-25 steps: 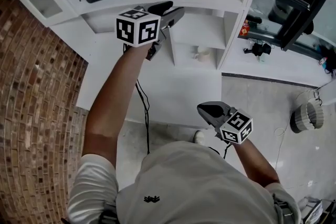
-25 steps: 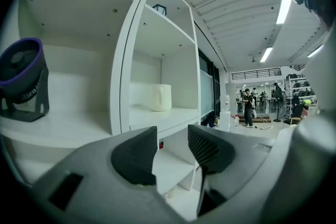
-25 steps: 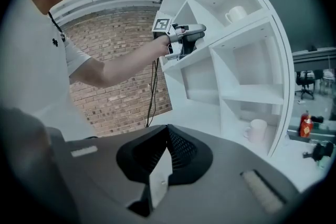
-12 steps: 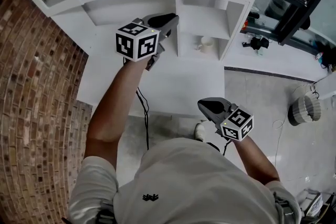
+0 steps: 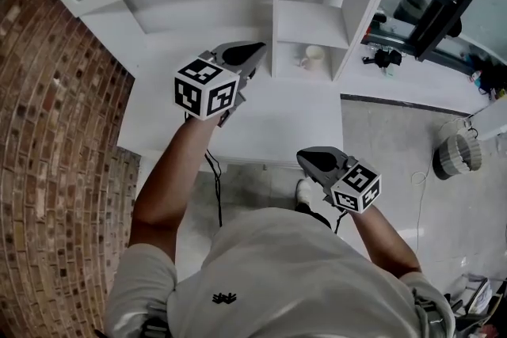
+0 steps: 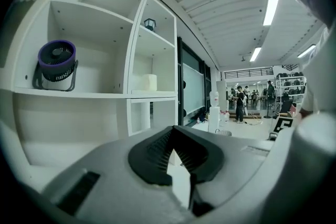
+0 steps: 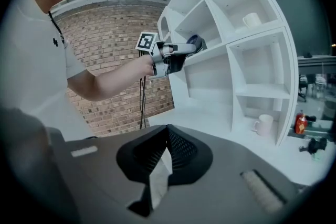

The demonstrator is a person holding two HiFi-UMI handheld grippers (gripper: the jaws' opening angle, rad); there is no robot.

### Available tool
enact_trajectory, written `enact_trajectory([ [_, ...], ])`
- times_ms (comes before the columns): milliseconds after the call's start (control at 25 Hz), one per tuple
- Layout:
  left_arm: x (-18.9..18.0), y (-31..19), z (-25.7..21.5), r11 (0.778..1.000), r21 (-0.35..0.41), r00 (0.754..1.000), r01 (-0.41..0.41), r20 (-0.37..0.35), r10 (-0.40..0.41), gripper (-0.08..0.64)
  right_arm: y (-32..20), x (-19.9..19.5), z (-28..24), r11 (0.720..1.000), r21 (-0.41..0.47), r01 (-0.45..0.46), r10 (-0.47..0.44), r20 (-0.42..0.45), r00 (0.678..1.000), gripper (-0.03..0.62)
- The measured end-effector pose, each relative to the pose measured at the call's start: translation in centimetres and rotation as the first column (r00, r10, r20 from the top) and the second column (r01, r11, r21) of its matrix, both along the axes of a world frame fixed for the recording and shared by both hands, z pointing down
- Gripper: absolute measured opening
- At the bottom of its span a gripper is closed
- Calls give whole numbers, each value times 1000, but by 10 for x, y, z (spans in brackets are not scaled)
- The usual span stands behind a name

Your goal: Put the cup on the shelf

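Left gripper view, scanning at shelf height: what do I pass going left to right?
purple fan → white cup, one compartment over → standing person, far back in the hall. The small lantern above the cup is left out, since it lines up with the cup.

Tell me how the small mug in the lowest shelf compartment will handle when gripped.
The mug looks like glazed ceramic: probably rigid, smooth enough to slip when squeezed, and breakable if dropped. It stands upright on its base, so it should not roll. Its side handle may twist it in an off-centre grip.
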State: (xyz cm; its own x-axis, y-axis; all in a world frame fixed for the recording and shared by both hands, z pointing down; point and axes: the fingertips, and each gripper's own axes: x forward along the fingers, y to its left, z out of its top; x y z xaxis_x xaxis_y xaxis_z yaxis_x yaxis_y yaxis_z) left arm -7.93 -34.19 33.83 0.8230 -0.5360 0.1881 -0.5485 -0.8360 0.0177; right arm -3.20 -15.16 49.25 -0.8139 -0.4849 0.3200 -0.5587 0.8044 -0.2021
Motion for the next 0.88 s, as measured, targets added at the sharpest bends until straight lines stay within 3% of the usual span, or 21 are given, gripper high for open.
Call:
enact_trajectory([
  [240, -16, 49, 29, 999, -11, 999, -31, 43, 31, 6, 15, -10, -4, 999, 23, -49, 49, -1, 999, 11],
  [880, -45, 174, 104, 984, -142, 993, -104, 37, 111, 6, 58, -19, -7, 985, 55, -164, 165, -4, 986, 11],
])
